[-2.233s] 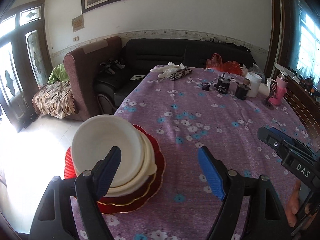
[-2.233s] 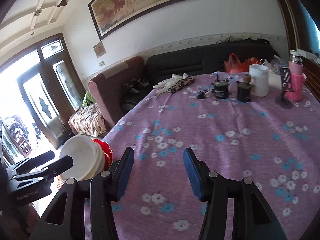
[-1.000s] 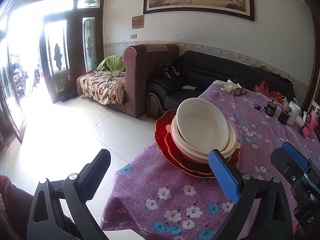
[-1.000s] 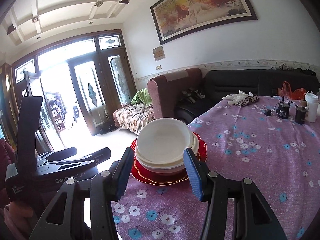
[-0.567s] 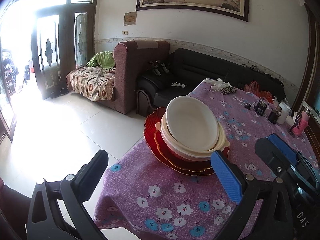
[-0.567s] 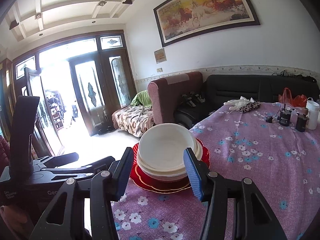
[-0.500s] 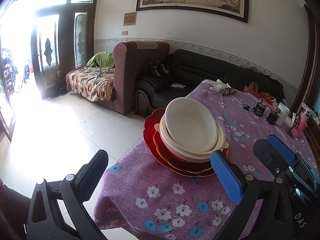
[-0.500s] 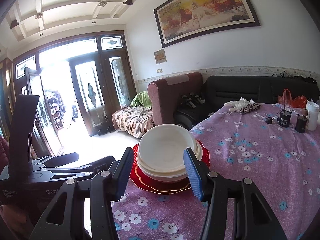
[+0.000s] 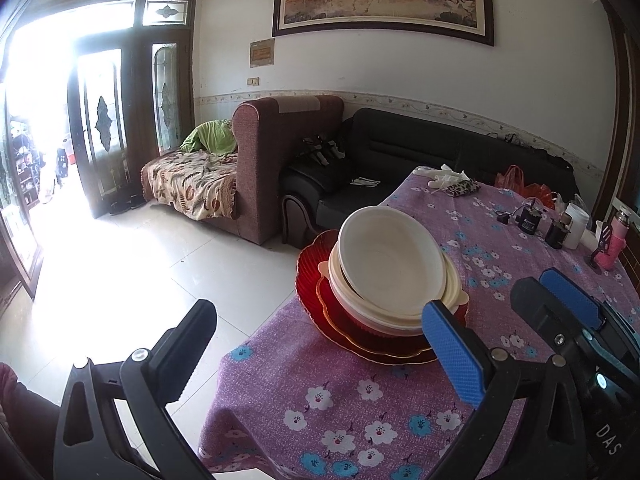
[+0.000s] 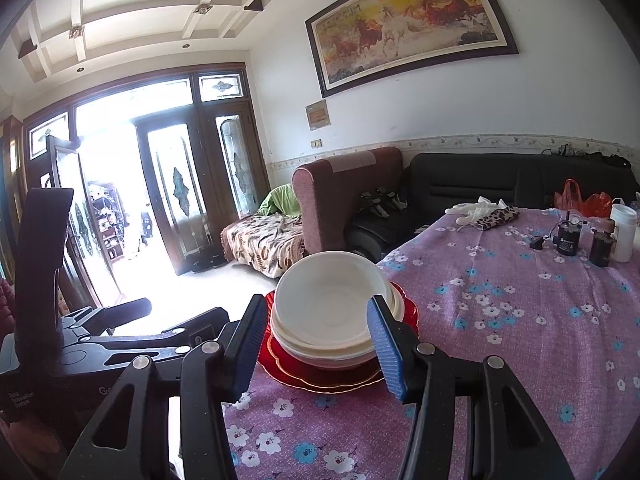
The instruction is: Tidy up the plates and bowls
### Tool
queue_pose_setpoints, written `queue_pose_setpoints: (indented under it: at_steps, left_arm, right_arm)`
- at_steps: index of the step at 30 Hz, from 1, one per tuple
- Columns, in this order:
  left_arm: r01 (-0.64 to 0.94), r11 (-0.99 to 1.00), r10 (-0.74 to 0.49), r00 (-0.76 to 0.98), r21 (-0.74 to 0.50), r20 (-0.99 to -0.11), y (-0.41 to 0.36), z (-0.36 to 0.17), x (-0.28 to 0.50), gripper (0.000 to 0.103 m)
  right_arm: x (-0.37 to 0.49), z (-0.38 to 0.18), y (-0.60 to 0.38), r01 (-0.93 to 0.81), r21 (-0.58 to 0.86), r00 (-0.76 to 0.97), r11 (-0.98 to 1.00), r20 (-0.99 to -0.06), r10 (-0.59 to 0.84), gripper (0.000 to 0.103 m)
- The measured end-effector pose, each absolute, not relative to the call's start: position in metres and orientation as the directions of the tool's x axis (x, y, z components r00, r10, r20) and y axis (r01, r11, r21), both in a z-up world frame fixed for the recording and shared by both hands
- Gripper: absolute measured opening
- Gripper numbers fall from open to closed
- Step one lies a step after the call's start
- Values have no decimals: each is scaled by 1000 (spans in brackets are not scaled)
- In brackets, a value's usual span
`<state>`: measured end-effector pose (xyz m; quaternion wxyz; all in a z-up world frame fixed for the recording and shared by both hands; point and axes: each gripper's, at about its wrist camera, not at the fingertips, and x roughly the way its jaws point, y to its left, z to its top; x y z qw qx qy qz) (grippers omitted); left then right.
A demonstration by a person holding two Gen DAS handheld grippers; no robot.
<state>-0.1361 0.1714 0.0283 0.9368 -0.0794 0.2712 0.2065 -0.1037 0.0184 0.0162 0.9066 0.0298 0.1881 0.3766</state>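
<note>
We see the table (image 10: 520, 320) under both tools. Bowl stack (image 10: 332, 312) on the red plates (image 10: 340, 380) sits dead ahead of our right gripper (image 10: 316, 348), framed between its half-spread, empty jaws; right is nearer. Left gripper (image 9: 320, 352) gapes wide, empty, stack ahead-right.

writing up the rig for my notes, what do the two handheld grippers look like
Both are black plastic frames with silver screw heads and two angled fingers. The left gripper has a textured blue pad on one finger; the other shows ridged black. The right gripper has ridged blue pads and white "DAS" lettering on its body.
</note>
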Motion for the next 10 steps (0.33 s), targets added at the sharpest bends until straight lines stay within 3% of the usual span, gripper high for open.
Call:
queue_pose_setpoints:
  at_steps: [10]
  left_arm:
    - [-426, 905, 350, 761, -14, -546, 170, 24, -132, 103]
  right_arm:
    - [-99, 14, 18, -659, 205, 650, 723, -328, 685, 56]
